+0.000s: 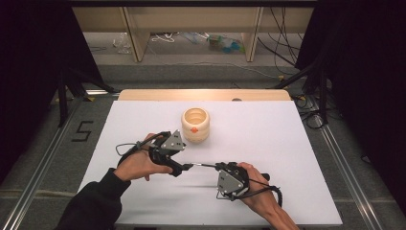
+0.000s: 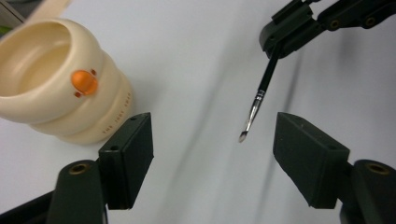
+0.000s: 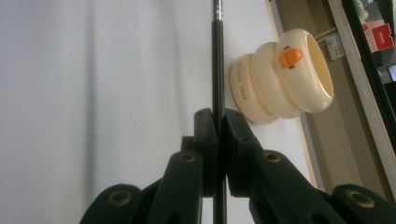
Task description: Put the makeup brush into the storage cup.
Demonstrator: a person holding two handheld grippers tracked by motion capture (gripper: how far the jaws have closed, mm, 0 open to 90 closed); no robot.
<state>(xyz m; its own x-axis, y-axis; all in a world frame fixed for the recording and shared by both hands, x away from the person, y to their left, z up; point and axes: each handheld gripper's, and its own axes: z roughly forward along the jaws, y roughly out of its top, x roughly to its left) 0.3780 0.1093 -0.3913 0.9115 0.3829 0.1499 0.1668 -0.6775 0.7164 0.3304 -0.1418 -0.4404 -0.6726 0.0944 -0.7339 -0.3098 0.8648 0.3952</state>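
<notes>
A thin black paintbrush [image 1: 203,165] lies level above the white tabletop [image 1: 268,143], with my right gripper [image 1: 218,166] shut on its handle. In the right gripper view the handle [image 3: 216,70] runs straight up out of the closed jaws [image 3: 220,126]. My left gripper [image 1: 184,167] faces it from the left and stands open. In the left gripper view the brush tip [image 2: 259,98] hangs between the two pads [image 2: 212,154], touching neither, while the right gripper [image 2: 285,39] grips the handle farther off. A cream ribbed cup with an orange beak [image 1: 195,125] [image 2: 60,93] [image 3: 280,77] stands upright just behind the left hand.
The white board ends in a wooden strip [image 1: 203,94] at the far edge. Black curtains and stand legs [image 1: 62,96] flank the table. Cables trail from both grippers near the person's hands.
</notes>
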